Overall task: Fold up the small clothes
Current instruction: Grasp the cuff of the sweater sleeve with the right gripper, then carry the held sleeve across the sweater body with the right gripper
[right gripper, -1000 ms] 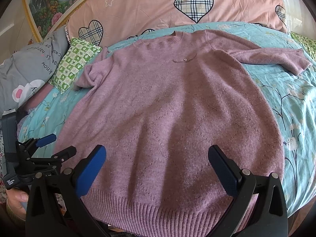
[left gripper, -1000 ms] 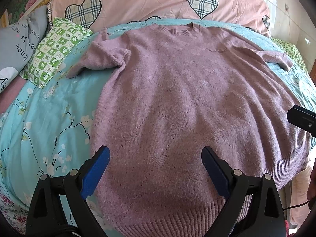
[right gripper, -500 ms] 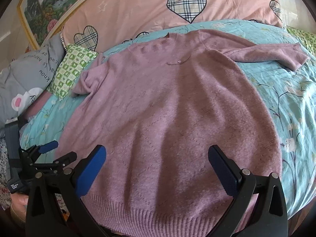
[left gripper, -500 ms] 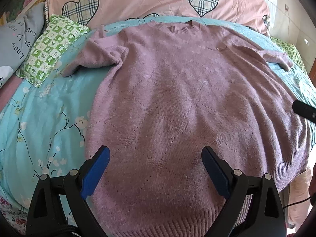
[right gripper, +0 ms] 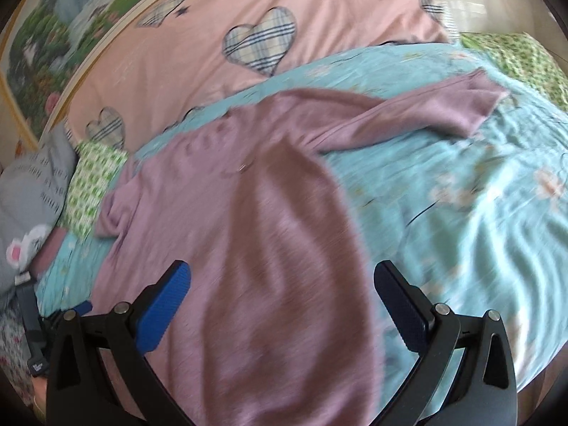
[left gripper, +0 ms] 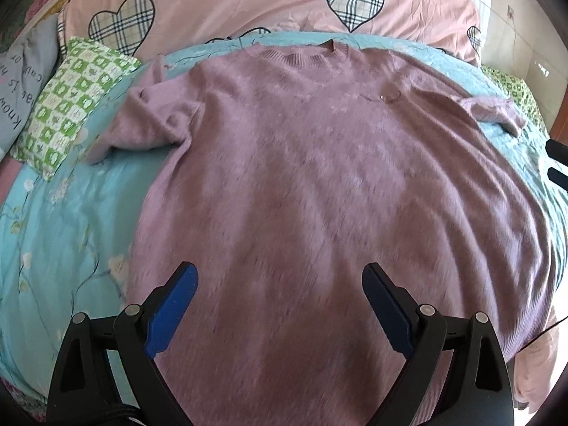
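The mauve knitted sweater [left gripper: 319, 184] lies flat on the bed's turquoise floral sheet [left gripper: 71, 213], collar toward the far edge. Both the left gripper [left gripper: 280, 305] and the right gripper [right gripper: 284, 301] hover wide open, empty; its outstretched sleeve [right gripper: 419, 120] is nearer the right.

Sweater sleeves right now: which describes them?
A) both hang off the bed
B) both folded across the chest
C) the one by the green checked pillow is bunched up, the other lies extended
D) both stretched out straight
C: in the left wrist view the sweater has its sleeve crumpled beside the green checked pillow, while the right wrist view shows the other sleeve lying extended on the bedsheet.
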Available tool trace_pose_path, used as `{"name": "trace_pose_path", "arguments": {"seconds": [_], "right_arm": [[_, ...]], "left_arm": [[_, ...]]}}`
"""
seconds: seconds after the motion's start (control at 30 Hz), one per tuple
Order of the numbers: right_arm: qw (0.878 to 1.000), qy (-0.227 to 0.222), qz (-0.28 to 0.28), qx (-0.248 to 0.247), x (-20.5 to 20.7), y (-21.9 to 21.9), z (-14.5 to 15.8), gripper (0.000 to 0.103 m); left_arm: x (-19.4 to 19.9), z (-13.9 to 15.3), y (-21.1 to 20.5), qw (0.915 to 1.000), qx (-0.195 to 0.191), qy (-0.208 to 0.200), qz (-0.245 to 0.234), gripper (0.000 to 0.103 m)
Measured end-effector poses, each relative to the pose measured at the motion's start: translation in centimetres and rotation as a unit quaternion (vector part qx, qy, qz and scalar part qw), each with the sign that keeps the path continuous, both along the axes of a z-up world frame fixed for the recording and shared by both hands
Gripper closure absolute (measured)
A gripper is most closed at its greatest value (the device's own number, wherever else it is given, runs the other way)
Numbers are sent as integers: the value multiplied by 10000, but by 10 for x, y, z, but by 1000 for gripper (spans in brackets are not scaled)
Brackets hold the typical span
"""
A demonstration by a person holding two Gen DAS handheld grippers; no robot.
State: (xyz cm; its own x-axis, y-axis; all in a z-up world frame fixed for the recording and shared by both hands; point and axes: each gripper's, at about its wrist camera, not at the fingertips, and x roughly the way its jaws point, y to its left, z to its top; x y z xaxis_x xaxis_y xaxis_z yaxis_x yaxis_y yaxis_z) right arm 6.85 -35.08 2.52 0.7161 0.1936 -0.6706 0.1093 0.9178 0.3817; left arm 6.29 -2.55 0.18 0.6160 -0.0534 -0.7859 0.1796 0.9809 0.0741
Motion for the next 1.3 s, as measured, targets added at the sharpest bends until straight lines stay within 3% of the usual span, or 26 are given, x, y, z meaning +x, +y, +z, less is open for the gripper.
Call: {"name": "trace_pose_path", "arguments": {"seconds": [0.23,0.53,0.67,0.9,0.97,1.0,1.03,1.07,1.1,1.23,1.3], "right_arm": [[9986,80,-520,0,47,-77,19,0],[9871,345,-1558,-146,152,-193,29,0],[9789,714,-1915,70,201,-235,10,5],[9551,1646,-2454,-217,242,-276,-42,18],[9545,1609,-2472,-438,244,-279,-47,22],[9545,1590,-2464,-545,244,-278,-46,31],[9553,1534,-2455,-601,242,-277,-44,50],[9592,1404,-2395,-543,239,-275,-40,63],[9624,1306,-2335,-465,238,-272,-37,86],[9874,399,-1532,-61,229,-224,-4,103],[9958,-23,-889,208,227,-184,15,103]], "left_arm": [[49,16,-12,10000,58,-16,22,9],[129,31,-22,9996,180,-138,190,9],[157,24,-23,9995,159,-18,274,9],[185,-4,-24,9987,312,266,319,9],[189,-11,-23,9984,269,382,323,9],[189,-14,-22,9984,237,413,321,9],[188,-16,-21,9983,222,430,319,9],[186,-17,-20,9983,201,439,316,9],[185,-16,-19,9985,168,420,312,9],[177,-13,-13,9987,23,411,317,9],[173,-10,-9,9986,-90,411,315,9]]}}
